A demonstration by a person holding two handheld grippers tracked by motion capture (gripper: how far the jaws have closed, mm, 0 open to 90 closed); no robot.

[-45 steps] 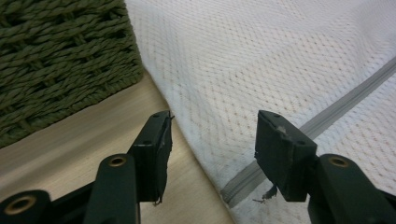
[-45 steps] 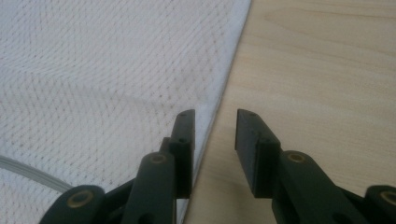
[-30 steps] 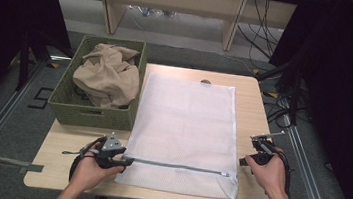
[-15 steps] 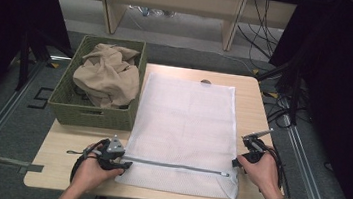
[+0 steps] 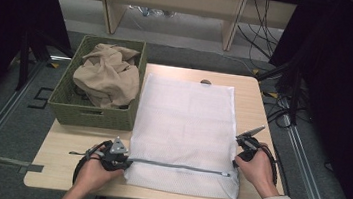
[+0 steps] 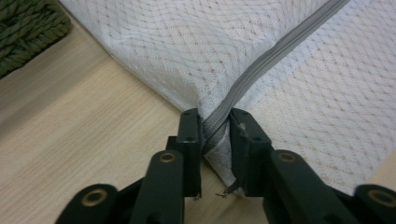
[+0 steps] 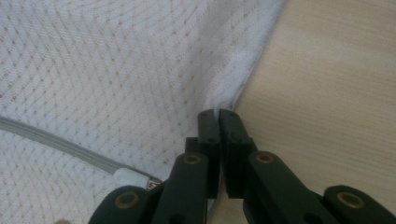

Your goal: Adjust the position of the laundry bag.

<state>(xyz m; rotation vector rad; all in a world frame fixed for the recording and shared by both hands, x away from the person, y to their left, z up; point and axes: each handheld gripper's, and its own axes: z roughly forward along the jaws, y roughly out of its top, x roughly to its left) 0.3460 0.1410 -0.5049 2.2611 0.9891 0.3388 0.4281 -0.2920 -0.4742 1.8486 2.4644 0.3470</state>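
A white mesh laundry bag (image 5: 183, 130) lies flat on the light wooden table (image 5: 56, 166), its long sides running from the near edge toward the far edge. It covers most of the middle of the table, with its left side close along the table's left edge and its right side a little in from the right edge. The fabric is a fine, see-through weave with small holes. A grey zipper (image 5: 177, 166) runs straight across the bag close to its near end, closed, with its white pull (image 7: 130, 177) at the right end. The near left corner (image 6: 205, 121) is bunched up slightly, and so is the right edge (image 7: 233, 79).
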